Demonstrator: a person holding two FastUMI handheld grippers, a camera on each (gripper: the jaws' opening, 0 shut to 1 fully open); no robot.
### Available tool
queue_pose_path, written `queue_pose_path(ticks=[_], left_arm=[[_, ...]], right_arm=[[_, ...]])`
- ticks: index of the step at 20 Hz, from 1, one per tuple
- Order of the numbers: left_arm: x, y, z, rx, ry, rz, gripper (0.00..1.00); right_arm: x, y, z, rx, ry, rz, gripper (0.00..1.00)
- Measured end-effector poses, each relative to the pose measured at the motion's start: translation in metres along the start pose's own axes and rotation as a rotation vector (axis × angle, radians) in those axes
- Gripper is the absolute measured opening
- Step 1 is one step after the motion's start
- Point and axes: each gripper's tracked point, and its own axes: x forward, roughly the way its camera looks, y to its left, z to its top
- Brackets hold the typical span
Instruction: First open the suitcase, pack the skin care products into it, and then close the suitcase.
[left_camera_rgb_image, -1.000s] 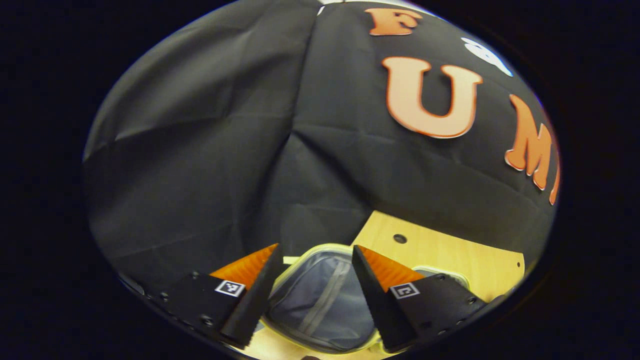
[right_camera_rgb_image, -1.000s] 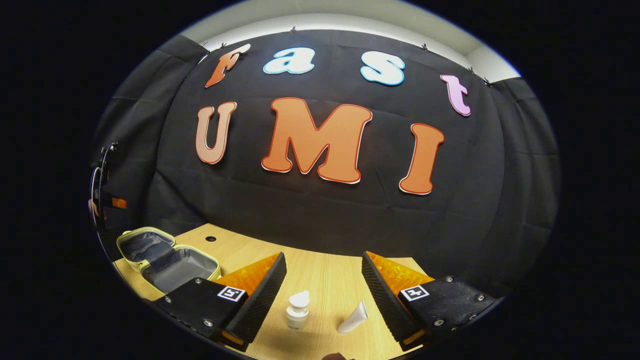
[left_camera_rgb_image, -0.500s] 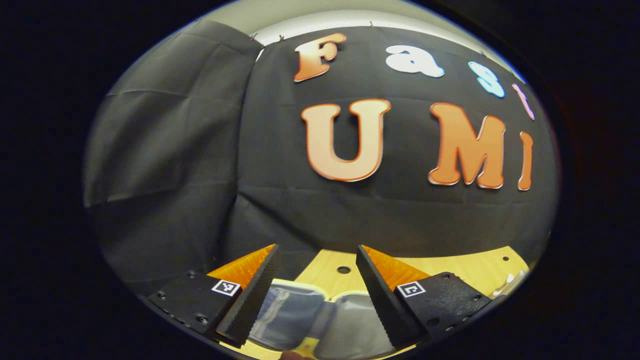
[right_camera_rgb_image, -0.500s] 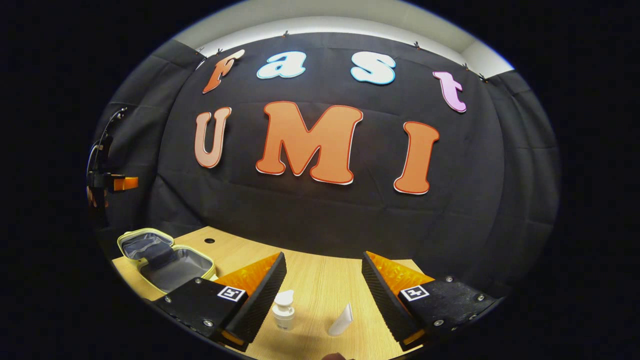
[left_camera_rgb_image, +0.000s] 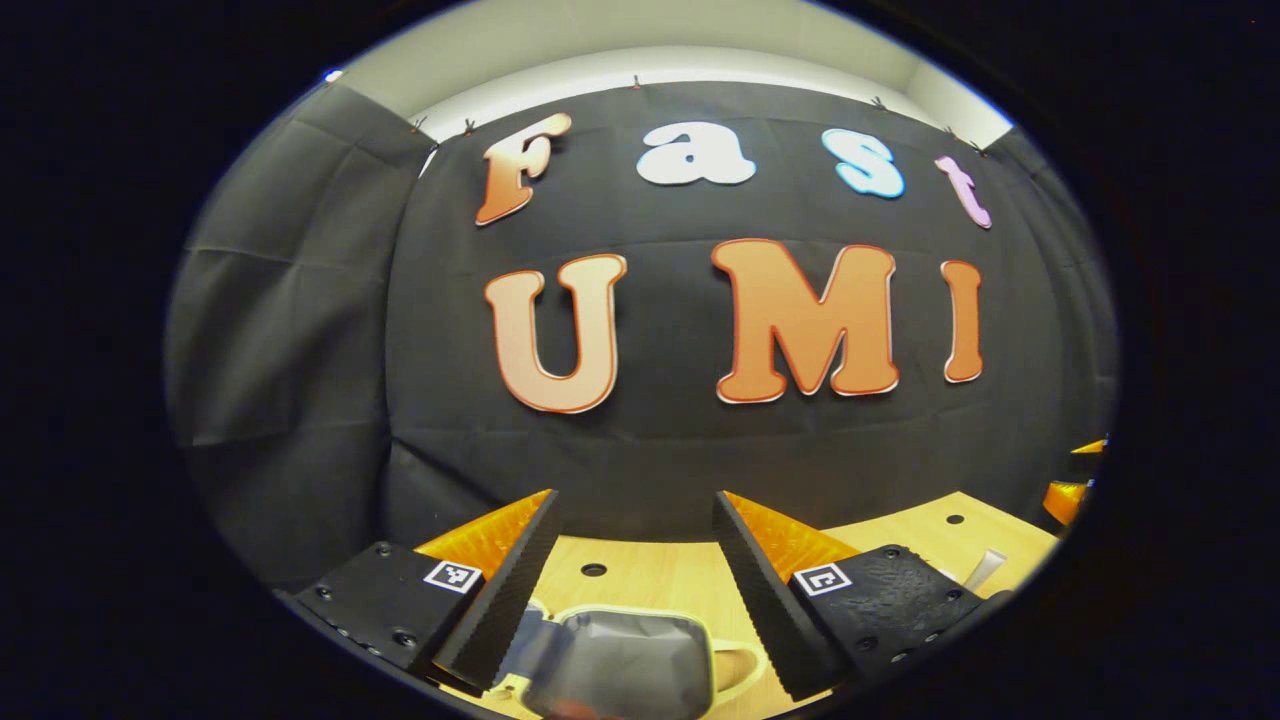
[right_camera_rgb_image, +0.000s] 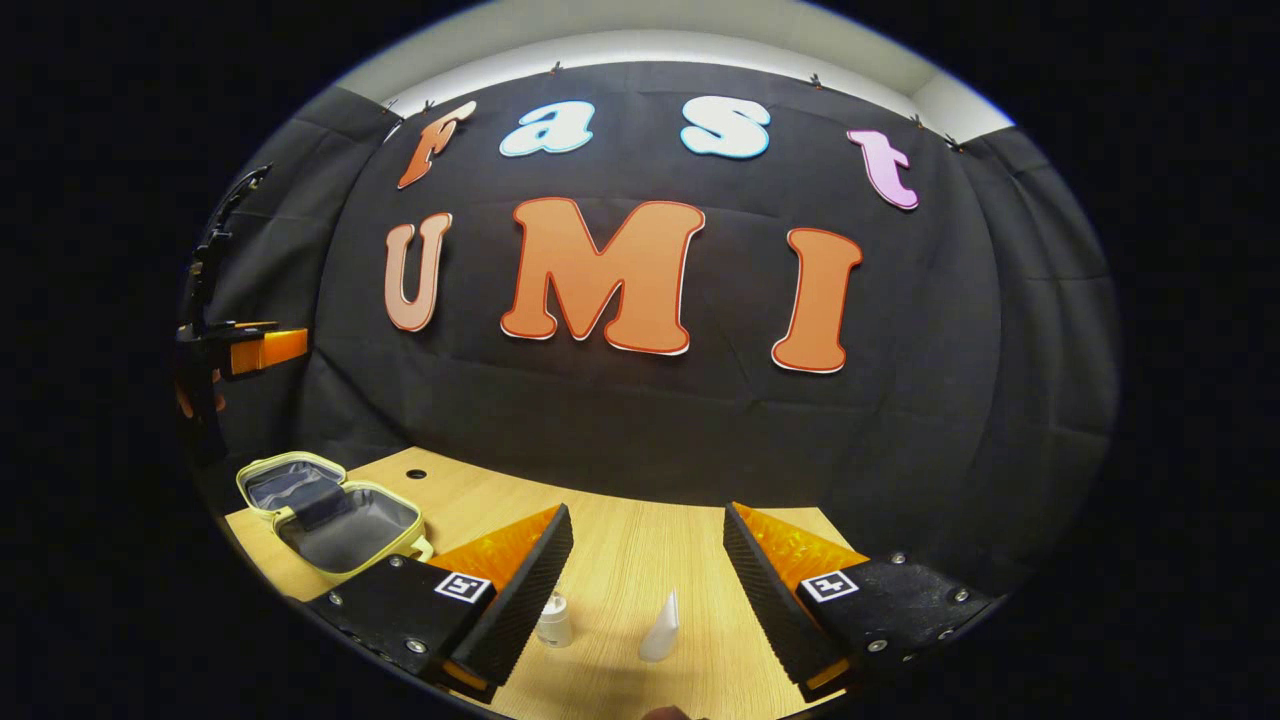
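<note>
Both claws stand wide open and hold nothing. Left claw (left_camera_rgb_image: 632, 580), in the left gripper view, hangs above the bench (left_camera_rgb_image: 650, 580) with the open suitcase (left_camera_rgb_image: 620, 665) right below and between its fingers; the grey lining faces up inside a pale yellow rim, and a bench hole lies just beyond it. Right claw (right_camera_rgb_image: 645, 590), in the right gripper view, hovers over the near part of the bench (right_camera_rgb_image: 640, 530), where two skin care products stand between its fingers: a small white pump bottle (right_camera_rgb_image: 553, 622) close by the left finger and a white tube (right_camera_rgb_image: 660, 630) just beside it, apart from each other. Over at the bench's far left corner the suitcase (right_camera_rgb_image: 330, 510) lies open, both halves flat, well apart from the products. The left claw (right_camera_rgb_image: 262, 350) shows above that corner, at the left edge.
</note>
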Motion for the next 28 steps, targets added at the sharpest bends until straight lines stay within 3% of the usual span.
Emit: queue_pose_path(ticks=[11,20,28], left_arm=[[-0.022,-0.148,-0.063,0.012,0.154,-0.278,0.97],[-0.036,-0.234,-0.139,0.041,0.329,-0.504,0.98],[-0.039,-0.29,-0.212,0.087,0.499,-0.627,0.98]], right_arm=[[-0.01,-0.009,-0.028,0.003,0.058,0.023,0.97],[-0.019,-0.025,-0.053,-0.004,0.127,0.003,0.97],[-0.023,-0.036,-0.072,-0.002,0.189,0.007,0.97]])
